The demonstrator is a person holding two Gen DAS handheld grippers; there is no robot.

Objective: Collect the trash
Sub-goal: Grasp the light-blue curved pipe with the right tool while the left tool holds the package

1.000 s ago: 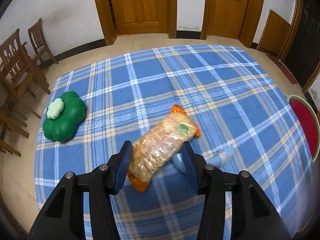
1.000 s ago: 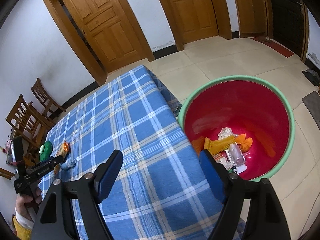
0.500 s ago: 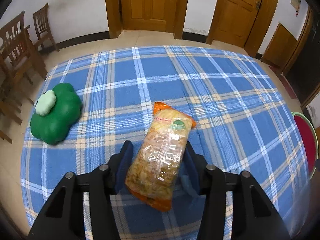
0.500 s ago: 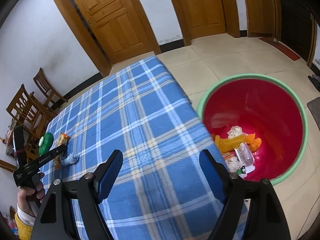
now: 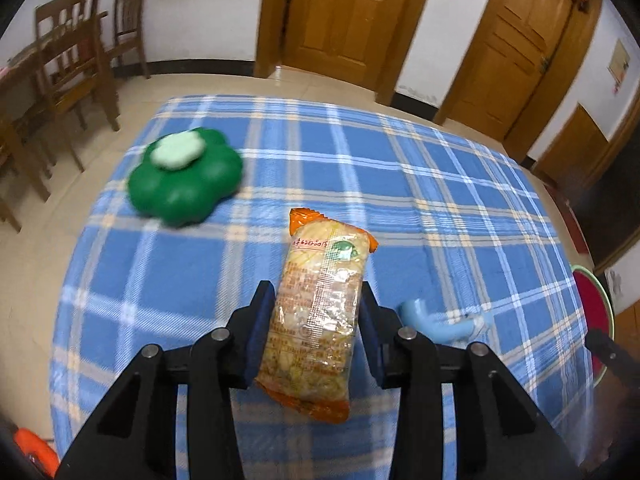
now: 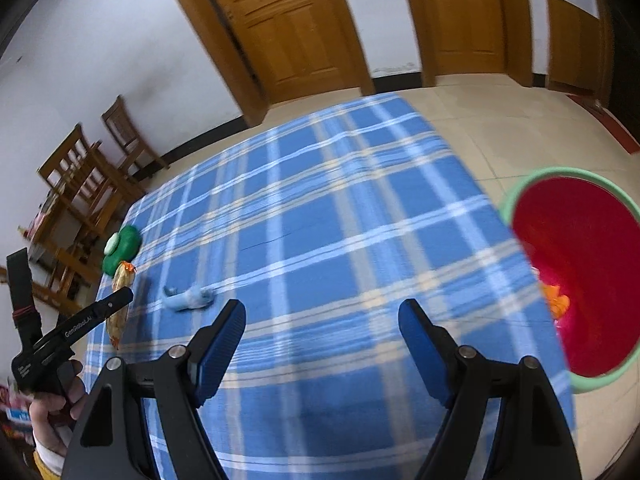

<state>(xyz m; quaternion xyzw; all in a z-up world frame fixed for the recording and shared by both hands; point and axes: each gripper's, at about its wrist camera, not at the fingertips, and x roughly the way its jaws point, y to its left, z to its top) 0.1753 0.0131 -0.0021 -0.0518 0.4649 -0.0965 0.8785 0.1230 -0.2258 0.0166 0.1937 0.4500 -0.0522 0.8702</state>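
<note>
My left gripper (image 5: 316,308) is shut on an orange and clear snack packet (image 5: 320,312) and holds it above the blue plaid tablecloth (image 5: 400,184). The packet also shows in the right wrist view (image 6: 120,304), held by the left gripper (image 6: 116,300). A crumpled light blue wrapper (image 5: 440,320) lies on the cloth just right of the packet; it shows in the right wrist view (image 6: 188,298) too. My right gripper (image 6: 322,328) is open and empty above the cloth. The red bin with a green rim (image 6: 520,192) stands on the floor at the right, with trash inside.
A green flower-shaped cushion (image 5: 184,176) lies on the cloth's far left side. Wooden chairs (image 5: 72,64) stand beyond the table's left. Wooden doors (image 5: 344,20) line the back wall. The bin's rim (image 5: 604,300) shows at the table's right edge.
My left gripper has closed on the snack packet and lifted it off the cloth, uncovering the blue wrapper. My right gripper has swung left from the bin towards the table.
</note>
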